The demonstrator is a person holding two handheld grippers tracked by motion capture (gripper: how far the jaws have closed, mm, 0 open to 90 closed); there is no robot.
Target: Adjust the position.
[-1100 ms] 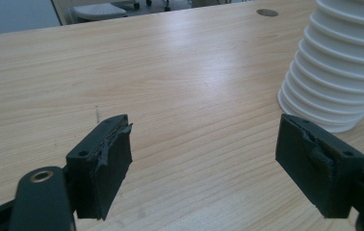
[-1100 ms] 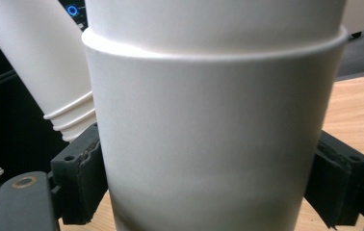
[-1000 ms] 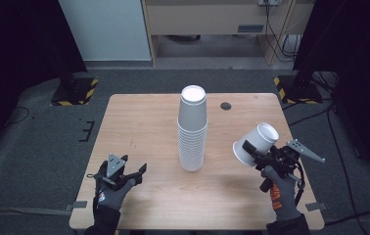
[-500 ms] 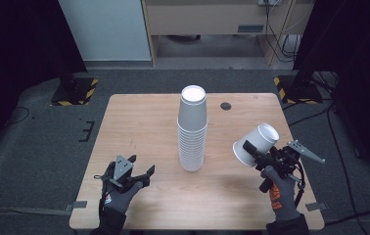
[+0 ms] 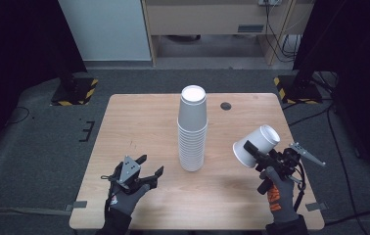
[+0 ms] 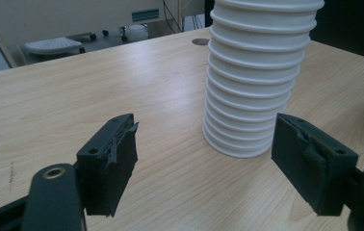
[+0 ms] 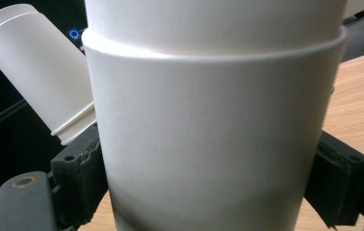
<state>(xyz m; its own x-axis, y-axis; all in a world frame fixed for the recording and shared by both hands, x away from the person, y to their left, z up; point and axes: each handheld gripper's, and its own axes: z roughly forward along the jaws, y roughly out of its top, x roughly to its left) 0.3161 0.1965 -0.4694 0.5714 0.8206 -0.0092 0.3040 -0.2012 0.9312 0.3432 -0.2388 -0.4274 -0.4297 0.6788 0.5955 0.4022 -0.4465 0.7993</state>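
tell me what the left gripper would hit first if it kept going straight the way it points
Probably the base of the tall stack of white paper cups. The open left gripper aims just left of it, with bare wooden table between; depth is unclear.

The stack of paper cups (image 5: 192,129) stands mid-table (image 5: 139,117). The left gripper (image 5: 146,174) sits near its base, to the left. At right, the right gripper (image 5: 251,152) holds a tilted cup (image 5: 256,145) above the tabletop.
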